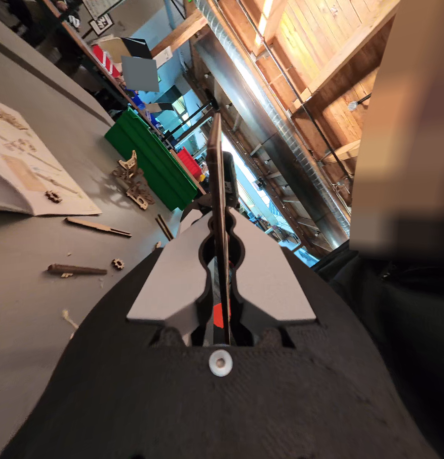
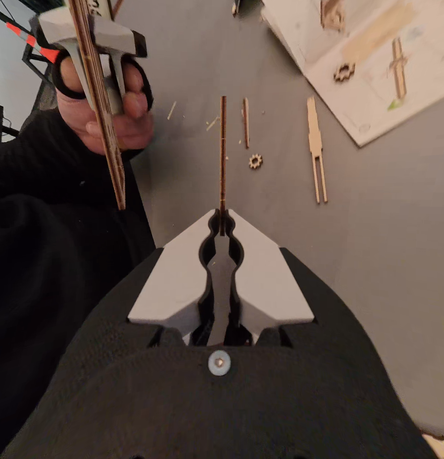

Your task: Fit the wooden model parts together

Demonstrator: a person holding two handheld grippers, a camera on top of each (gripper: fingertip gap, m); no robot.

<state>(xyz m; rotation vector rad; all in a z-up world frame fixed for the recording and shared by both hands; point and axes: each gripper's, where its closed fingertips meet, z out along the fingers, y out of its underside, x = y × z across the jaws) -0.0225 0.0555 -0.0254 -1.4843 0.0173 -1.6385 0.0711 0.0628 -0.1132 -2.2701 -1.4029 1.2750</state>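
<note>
In the left wrist view my left gripper (image 1: 222,214) is shut on a thin wooden sheet (image 1: 217,161), seen edge-on and lifted above the grey table (image 1: 42,323). In the right wrist view my right gripper (image 2: 222,214) is shut on a narrow wooden strip (image 2: 223,154), which sticks straight out from the fingertips above the table (image 2: 365,248). The left gripper (image 2: 99,72) also shows there at upper left, held by a hand (image 2: 126,126), with its layered wooden sheet (image 2: 111,154) angled down. The sheet's end is apart from the strip, to its left.
Loose parts lie on the table: a small gear (image 2: 255,161), a forked flat piece (image 2: 316,154), a thin stick (image 2: 245,121). An open instruction booklet (image 2: 365,49) carries a notched ring (image 2: 344,73). A part-built wooden assembly (image 1: 134,178) stands by a green bin (image 1: 151,161). Spacing between my two grippers at the tips: around 12 cm. The small gear (image 2: 255,161) lies some 7 cm from my right tips, 15 cm from my left tips.
</note>
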